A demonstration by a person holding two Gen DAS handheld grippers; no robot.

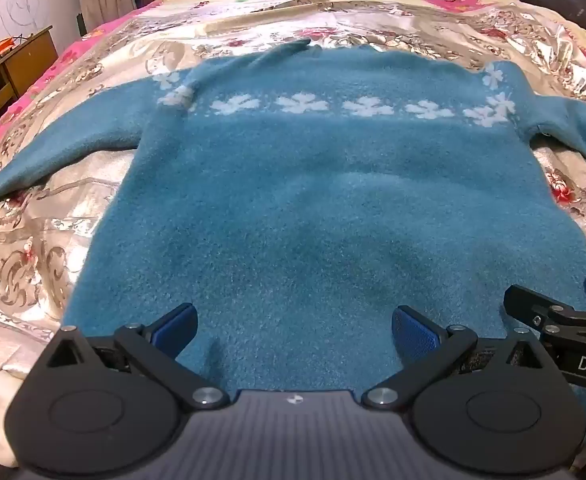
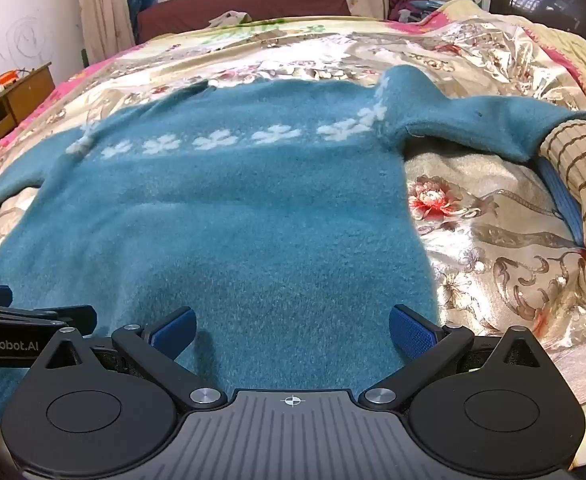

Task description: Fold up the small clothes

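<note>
On glossy floral bedspread (image 1: 73,248): fuzzy teal sweater (image 1: 313,208) flat (2 sleeves spread).

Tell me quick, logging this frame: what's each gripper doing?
Left gripper: jaws open, holding nothing, over the blue sweater hem.
Right gripper: jaws open, holding nothing, over the same hem.

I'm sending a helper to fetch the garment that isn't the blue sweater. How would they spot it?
On the bed's shiny floral quilt, find the spread blue sweater and follow its right sleeve to the cuff. There lies a rolled tan ribbed knit; only it has thin brown stripes.
</note>
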